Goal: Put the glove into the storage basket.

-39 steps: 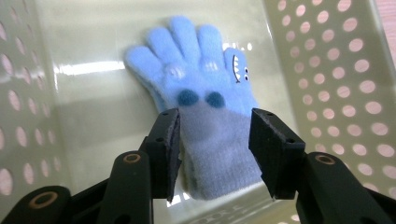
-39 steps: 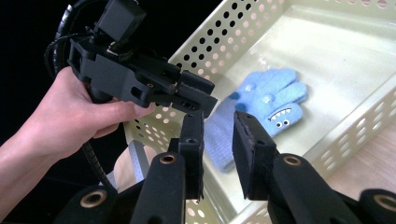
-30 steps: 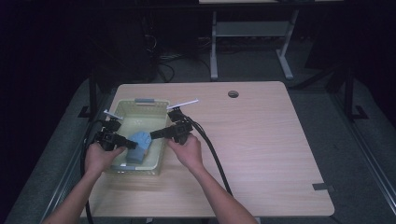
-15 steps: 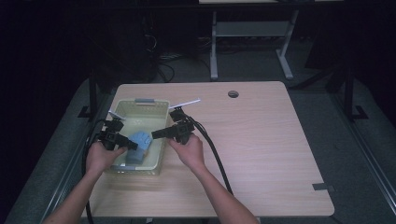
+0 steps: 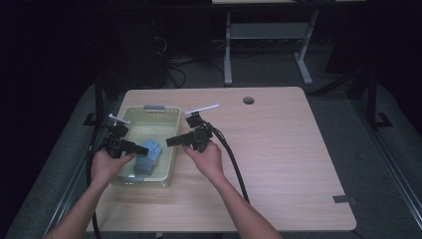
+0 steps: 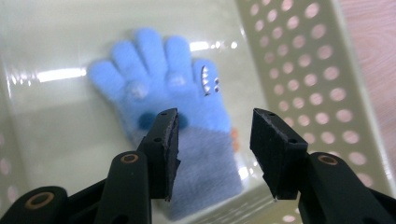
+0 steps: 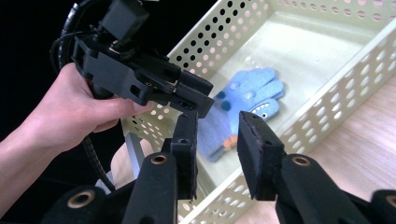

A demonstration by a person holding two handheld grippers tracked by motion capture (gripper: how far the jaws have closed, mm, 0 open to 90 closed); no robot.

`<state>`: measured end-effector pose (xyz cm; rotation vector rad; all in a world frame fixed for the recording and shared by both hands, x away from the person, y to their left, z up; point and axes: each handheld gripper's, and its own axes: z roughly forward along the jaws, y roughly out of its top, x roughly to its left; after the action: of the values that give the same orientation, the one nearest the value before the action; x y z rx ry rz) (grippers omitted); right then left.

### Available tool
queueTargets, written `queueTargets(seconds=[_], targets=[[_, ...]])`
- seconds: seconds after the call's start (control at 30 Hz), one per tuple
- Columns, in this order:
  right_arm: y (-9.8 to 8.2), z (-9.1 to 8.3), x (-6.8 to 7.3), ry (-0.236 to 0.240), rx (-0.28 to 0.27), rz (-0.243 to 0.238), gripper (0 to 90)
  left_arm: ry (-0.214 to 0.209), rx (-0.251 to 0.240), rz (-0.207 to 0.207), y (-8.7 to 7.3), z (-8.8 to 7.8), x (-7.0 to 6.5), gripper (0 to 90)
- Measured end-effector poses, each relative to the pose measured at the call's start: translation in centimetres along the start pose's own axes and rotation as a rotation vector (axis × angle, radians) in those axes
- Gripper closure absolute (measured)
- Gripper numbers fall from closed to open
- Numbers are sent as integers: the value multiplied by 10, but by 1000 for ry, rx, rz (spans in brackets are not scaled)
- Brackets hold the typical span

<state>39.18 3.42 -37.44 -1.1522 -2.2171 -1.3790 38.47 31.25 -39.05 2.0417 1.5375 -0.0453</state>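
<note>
Below left tool [image 6: 215,140]: glove [image 6: 182,116].

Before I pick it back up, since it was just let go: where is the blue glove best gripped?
Take the blue glove at its grey cuff, from above with the left hand-held gripper, whose jaws have just been opening and stand empty over it. The glove lies flat on the basket floor, so pinch up a fold of the cuff, which looks the thickest part.
</note>
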Motion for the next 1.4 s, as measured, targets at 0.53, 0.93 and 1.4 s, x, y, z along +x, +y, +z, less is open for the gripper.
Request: queueTargets(seconds=[0.53,0.93,1.4], targets=[[-5,-37,-23,2,-37,21,575,-38,-68,38,9,-11,-23,460],[-18,-69,-38,-27,-76,48,525,-74,-117,52,15,-10,-44,405],[-28,-103,-54,-62,-101,74,469,-80,-136,108,21,-5,-69,391]])
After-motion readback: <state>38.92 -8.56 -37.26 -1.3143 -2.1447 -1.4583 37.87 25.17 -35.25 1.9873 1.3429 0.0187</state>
